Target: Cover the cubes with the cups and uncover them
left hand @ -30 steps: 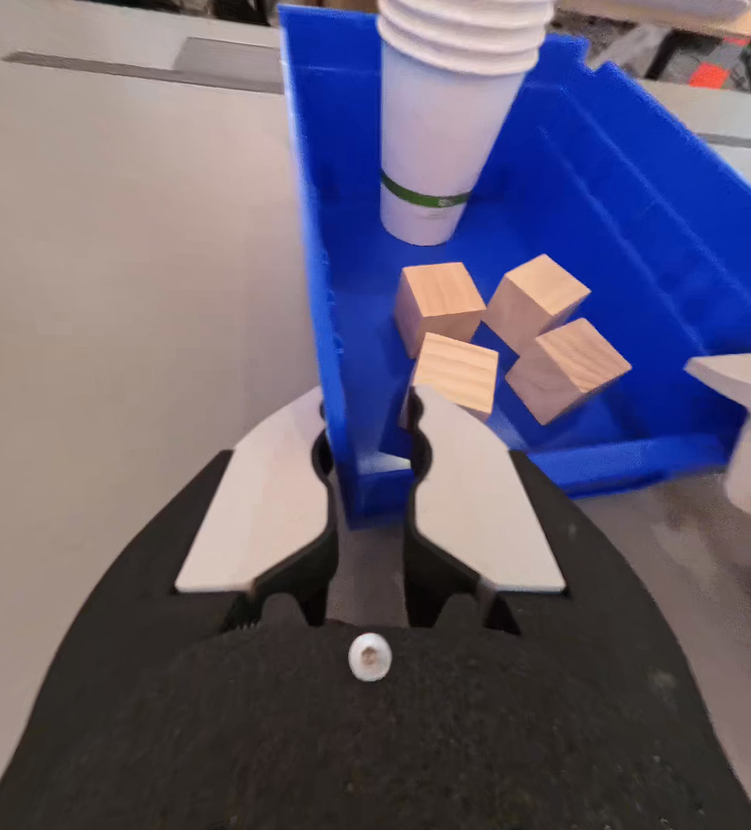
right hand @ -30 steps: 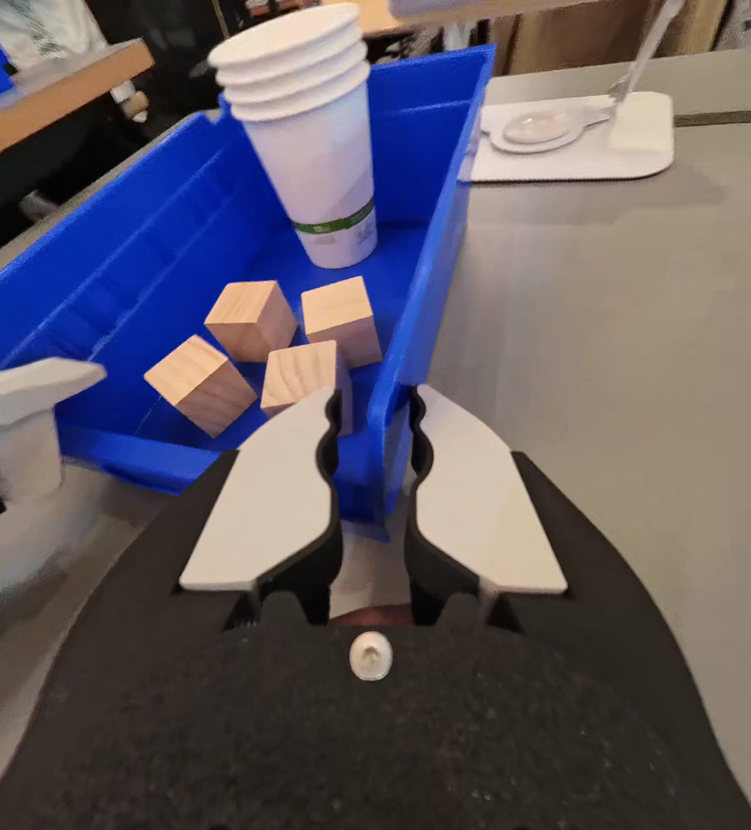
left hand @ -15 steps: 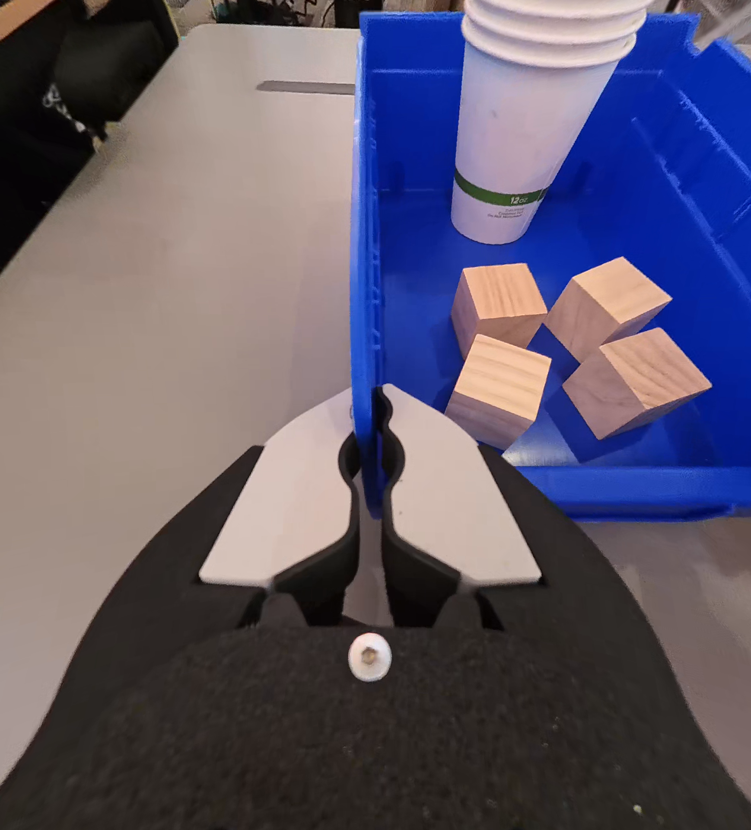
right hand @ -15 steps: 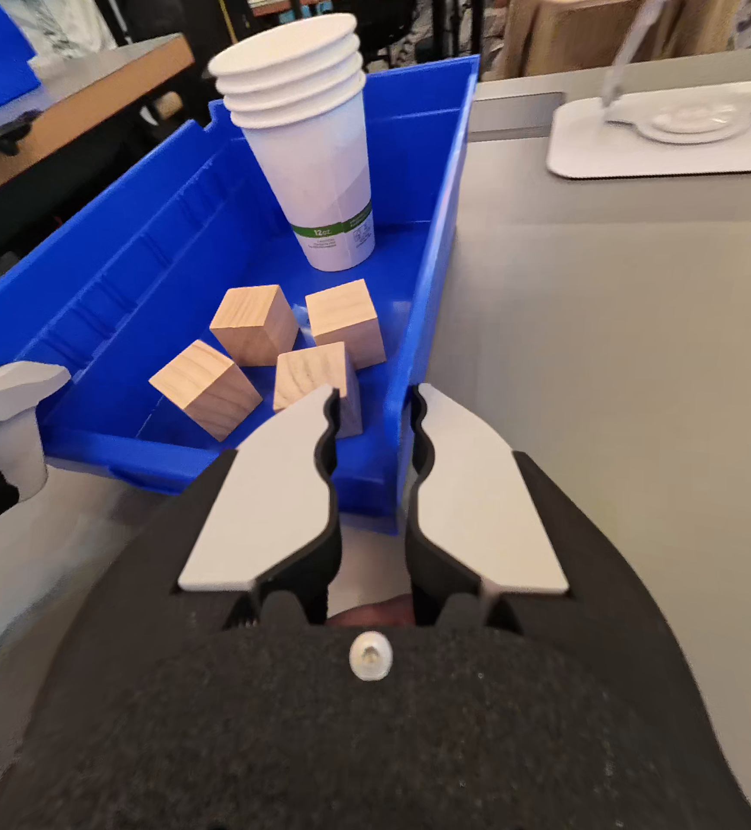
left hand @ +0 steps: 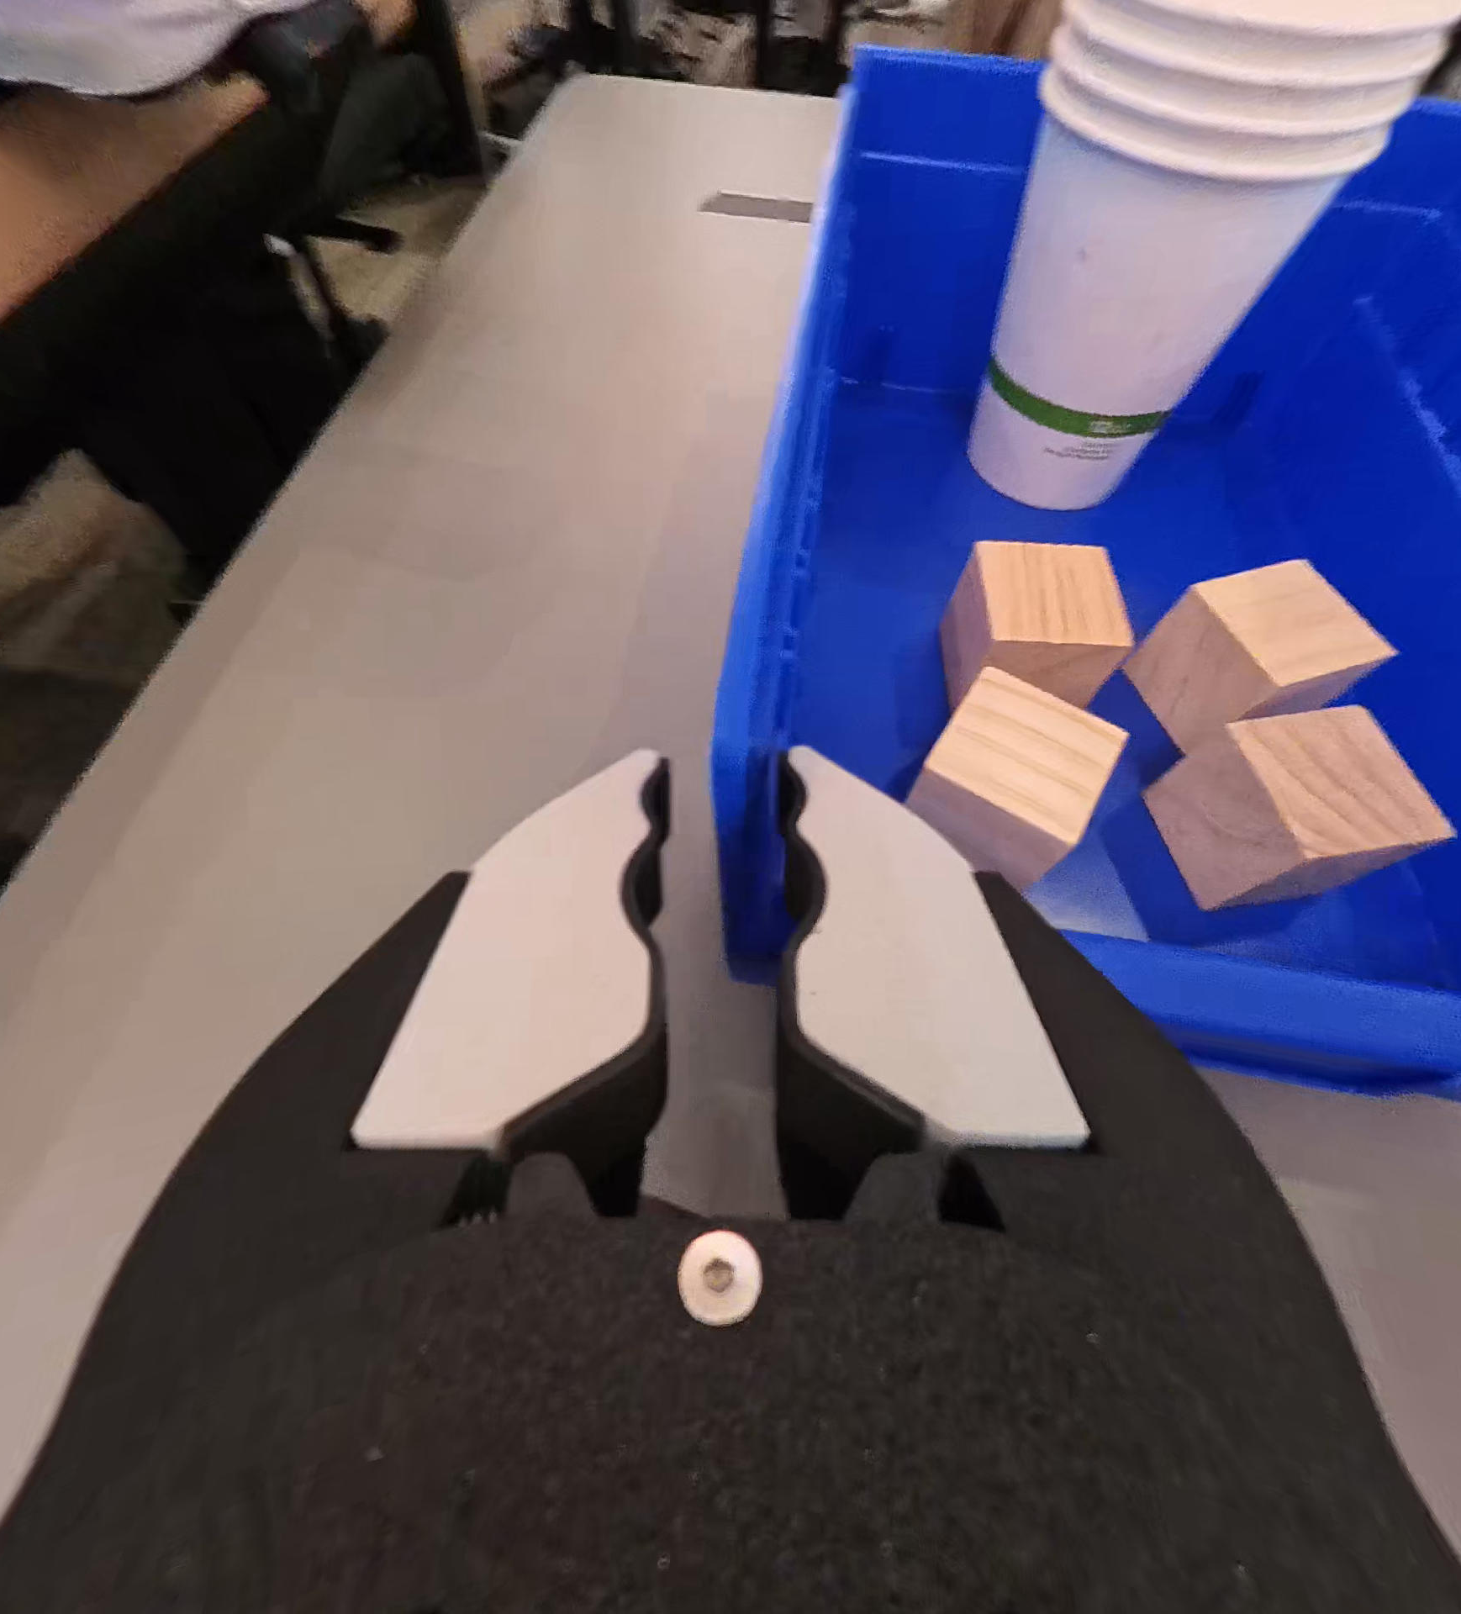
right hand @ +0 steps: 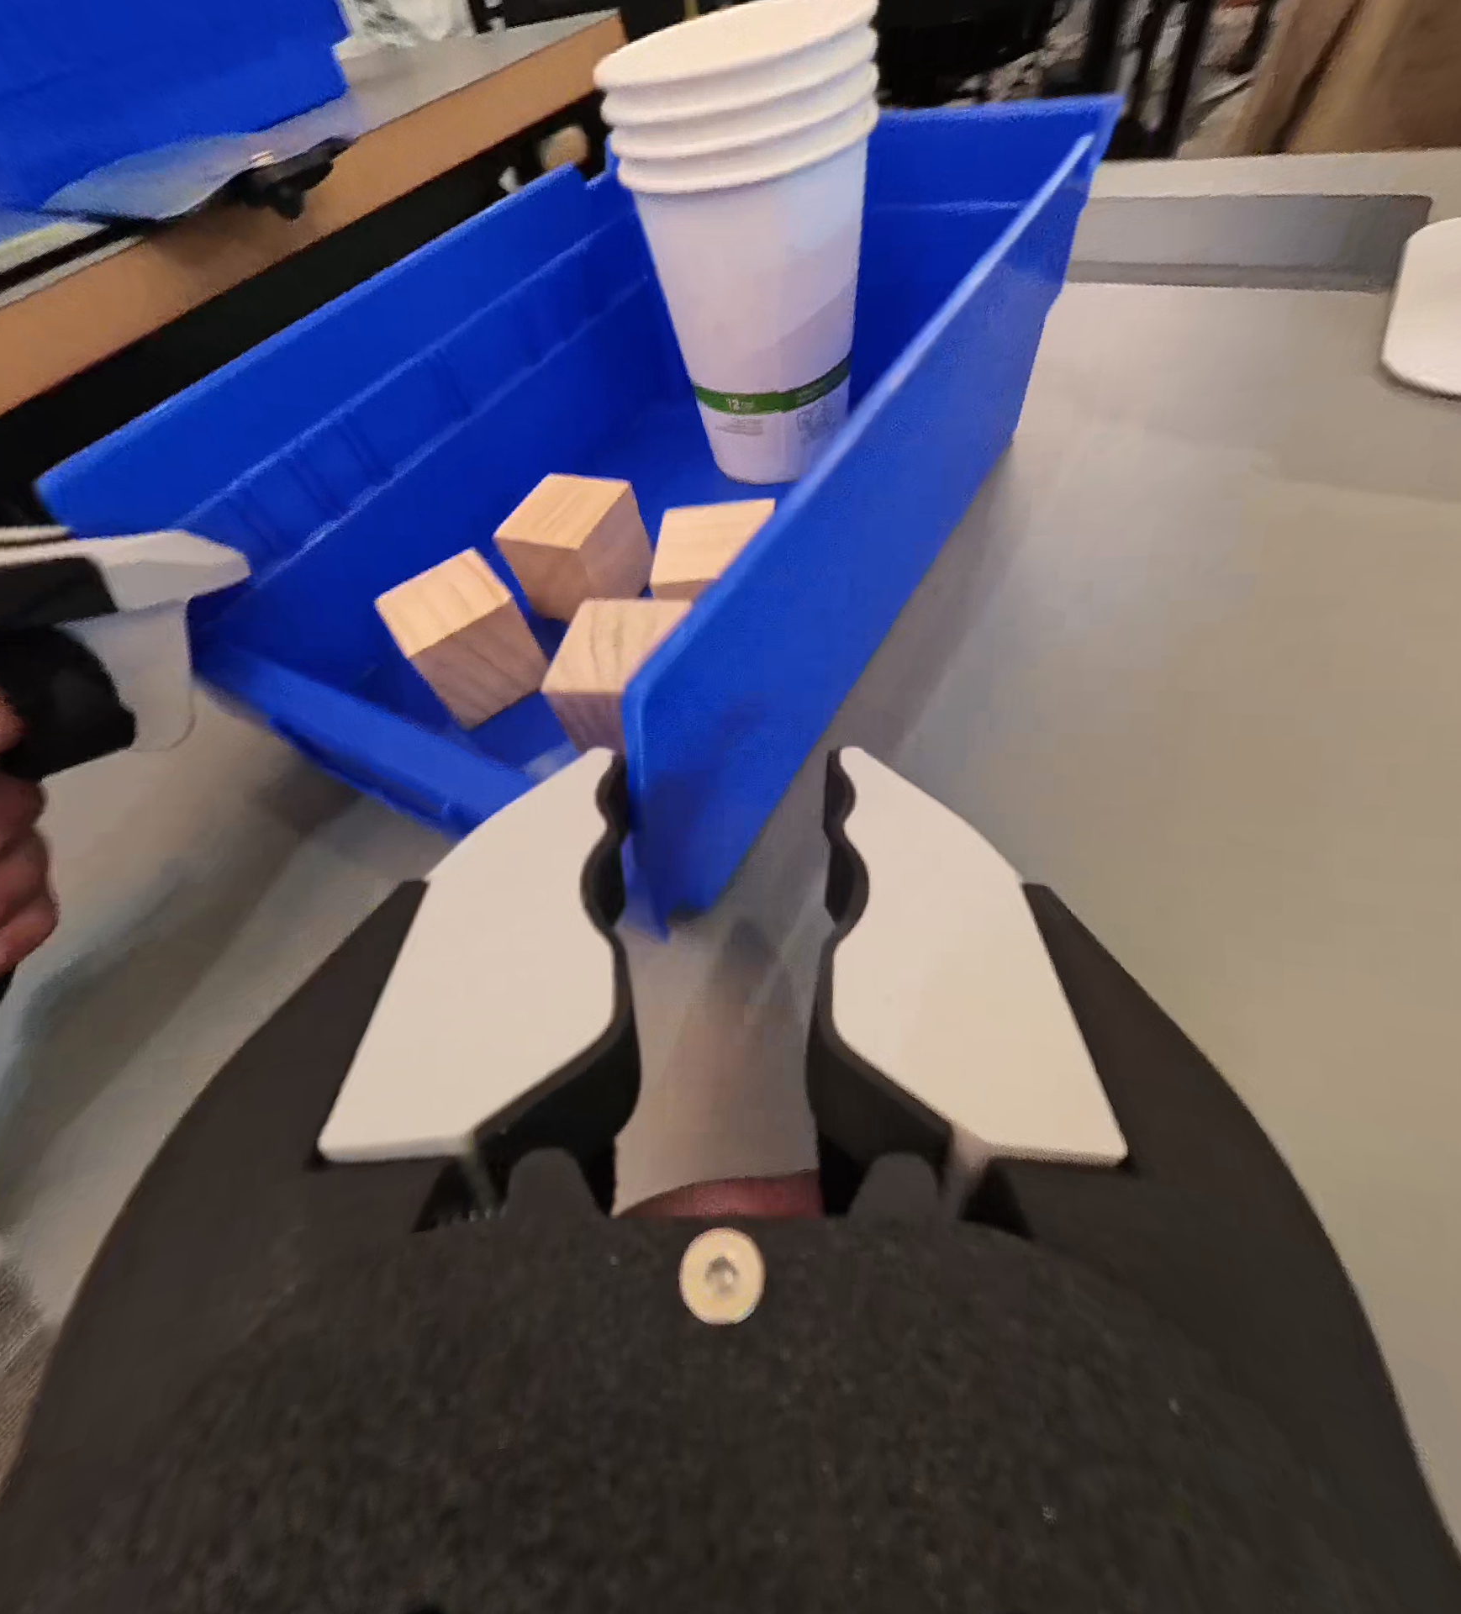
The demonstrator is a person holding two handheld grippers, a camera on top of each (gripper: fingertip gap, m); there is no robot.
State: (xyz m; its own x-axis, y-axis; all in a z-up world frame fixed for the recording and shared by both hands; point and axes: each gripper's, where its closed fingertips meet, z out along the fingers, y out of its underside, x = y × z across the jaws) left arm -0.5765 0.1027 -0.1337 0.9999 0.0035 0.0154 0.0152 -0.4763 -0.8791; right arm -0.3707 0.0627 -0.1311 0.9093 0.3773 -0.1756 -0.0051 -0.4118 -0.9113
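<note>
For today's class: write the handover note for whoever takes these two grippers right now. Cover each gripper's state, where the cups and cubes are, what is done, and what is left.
Left gripper: open, empty, straddling the near left corner of the blue bin.
Right gripper: open, empty, with the bin's near right corner between its fingers.
Stack of paper cups: upright, nested, at the bin's far end.
Four wooden cubes: clustered on the bin floor, nearer than the cups.
Done: nothing yet; no cube is covered.
Left: separate cups, cover each cube, then uncover them.
</note>
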